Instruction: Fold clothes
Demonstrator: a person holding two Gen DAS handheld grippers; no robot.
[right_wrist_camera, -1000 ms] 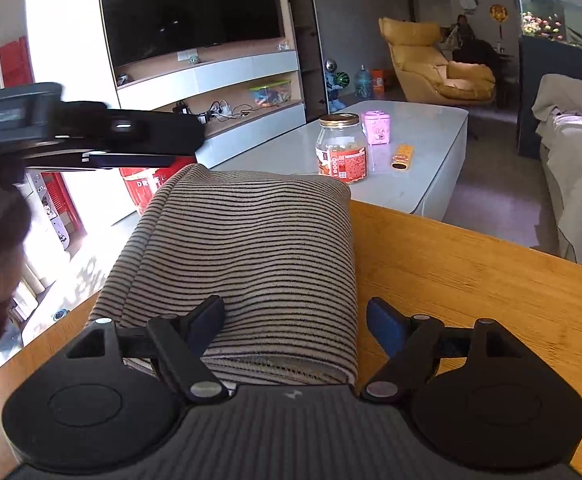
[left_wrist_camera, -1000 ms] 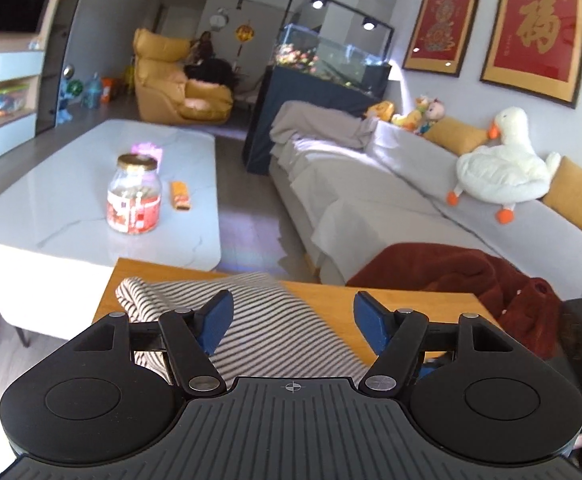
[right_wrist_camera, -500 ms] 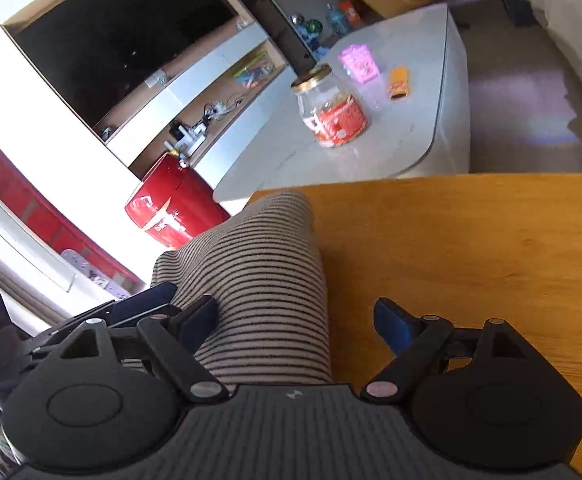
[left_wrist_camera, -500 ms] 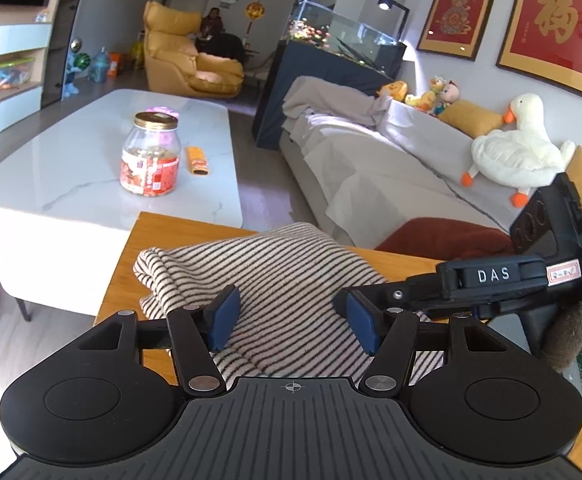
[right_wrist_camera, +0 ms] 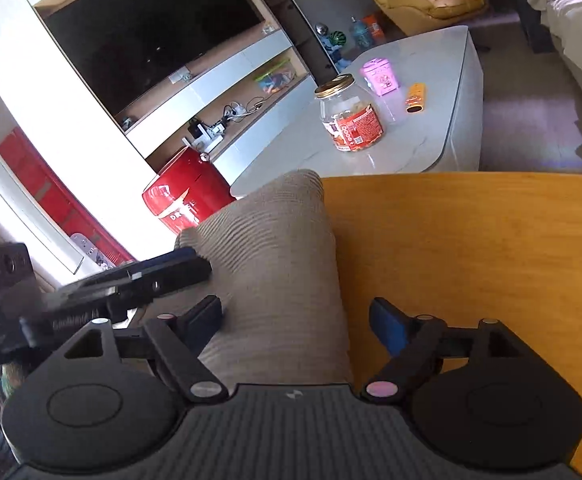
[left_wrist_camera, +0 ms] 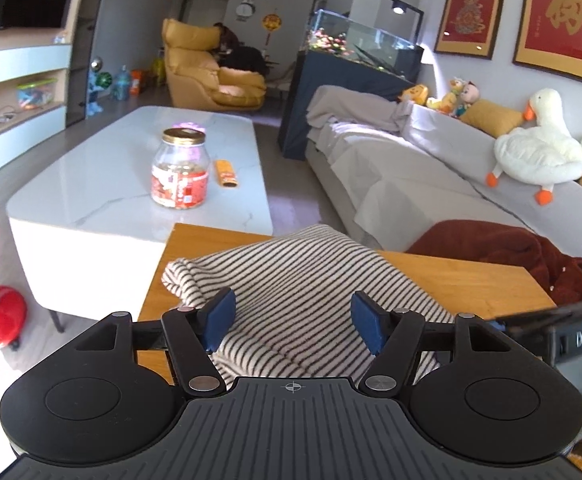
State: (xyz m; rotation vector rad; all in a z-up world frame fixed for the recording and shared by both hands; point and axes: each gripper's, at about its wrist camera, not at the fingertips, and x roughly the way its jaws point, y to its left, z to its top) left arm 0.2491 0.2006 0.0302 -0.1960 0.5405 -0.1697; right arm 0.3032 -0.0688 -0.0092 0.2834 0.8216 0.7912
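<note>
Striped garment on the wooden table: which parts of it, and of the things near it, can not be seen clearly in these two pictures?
- Striped garment: its near end is hidden by the left gripper body in the left wrist view.
- In the right wrist view its stripes are blurred, and the right gripper covers its near edge.
- Jar: label print too small to read.
- Red garment: partly behind the table edge.
</note>
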